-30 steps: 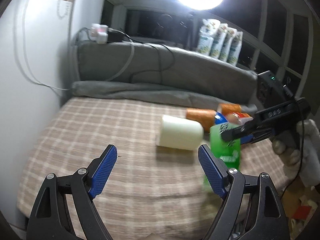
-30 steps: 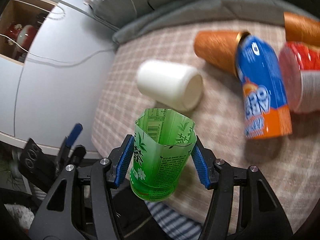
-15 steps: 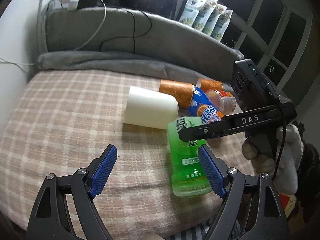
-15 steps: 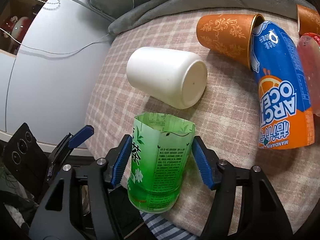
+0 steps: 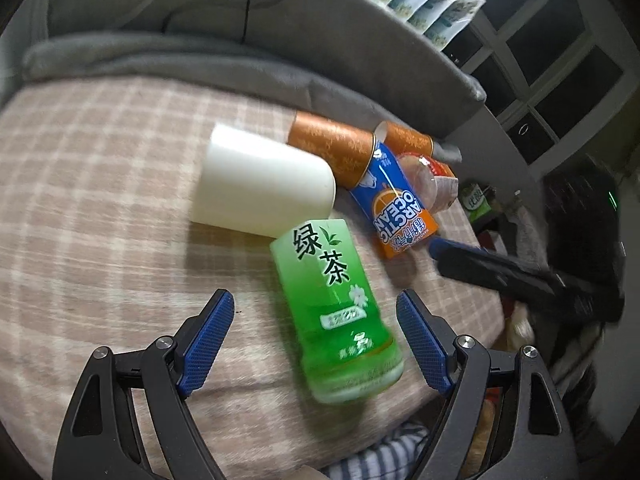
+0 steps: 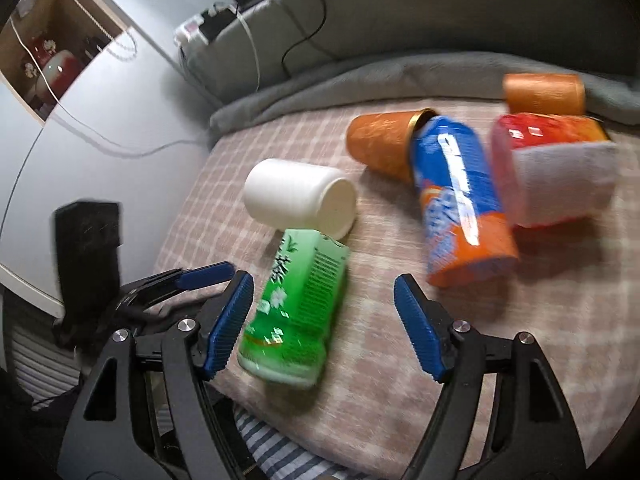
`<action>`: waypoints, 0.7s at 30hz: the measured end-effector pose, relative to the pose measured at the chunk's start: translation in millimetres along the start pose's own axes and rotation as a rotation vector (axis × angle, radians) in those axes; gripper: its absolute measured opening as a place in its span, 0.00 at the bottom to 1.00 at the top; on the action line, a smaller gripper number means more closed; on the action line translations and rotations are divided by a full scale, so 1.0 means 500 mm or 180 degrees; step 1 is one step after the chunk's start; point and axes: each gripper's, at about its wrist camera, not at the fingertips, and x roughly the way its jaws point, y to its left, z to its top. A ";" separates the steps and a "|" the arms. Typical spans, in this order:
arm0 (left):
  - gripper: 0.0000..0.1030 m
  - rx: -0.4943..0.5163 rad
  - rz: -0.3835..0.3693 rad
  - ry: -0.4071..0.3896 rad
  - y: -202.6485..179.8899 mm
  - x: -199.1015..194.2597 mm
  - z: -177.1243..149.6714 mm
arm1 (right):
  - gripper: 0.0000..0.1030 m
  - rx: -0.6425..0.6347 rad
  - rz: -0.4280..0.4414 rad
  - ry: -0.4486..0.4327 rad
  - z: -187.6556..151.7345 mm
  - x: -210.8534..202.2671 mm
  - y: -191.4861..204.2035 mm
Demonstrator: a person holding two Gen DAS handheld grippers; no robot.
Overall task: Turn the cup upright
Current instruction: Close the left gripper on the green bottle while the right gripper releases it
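Note:
A green tea cup (image 5: 336,308) stands upright on its base near the front edge of the checked cloth, its open top touching a white cup lying on its side (image 5: 260,186). In the right wrist view the green cup (image 6: 298,308) sits just inside my right gripper's left finger. My right gripper (image 6: 322,326) is open and holds nothing. My left gripper (image 5: 316,340) is open around the green cup without touching it. The right gripper's fingers (image 5: 520,276) show at right in the left wrist view.
Two orange cups (image 6: 380,144), a blue and orange can-shaped cup (image 6: 460,204) and a red and white cup (image 6: 556,168) lie on their sides further back. A grey cushion (image 5: 200,60) borders the far side. The cloth's front edge (image 6: 320,440) is close.
My right gripper has opened and let go of the green cup, which now stands on the cloth. My left gripper has moved in closer around it.

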 end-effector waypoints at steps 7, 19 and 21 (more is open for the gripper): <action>0.81 -0.0362 -0.0230 0.0252 0.024 0.053 0.030 | 0.73 0.0329 -0.0048 -0.0233 -0.054 -0.072 -0.062; 0.73 -0.0413 -0.0265 0.0388 0.016 0.102 0.040 | 0.73 0.0551 -0.0131 -0.0387 -0.098 -0.116 -0.110; 0.72 -0.0438 -0.0252 0.0399 0.018 0.106 0.041 | 0.73 0.0565 -0.0142 -0.0398 -0.101 -0.118 -0.113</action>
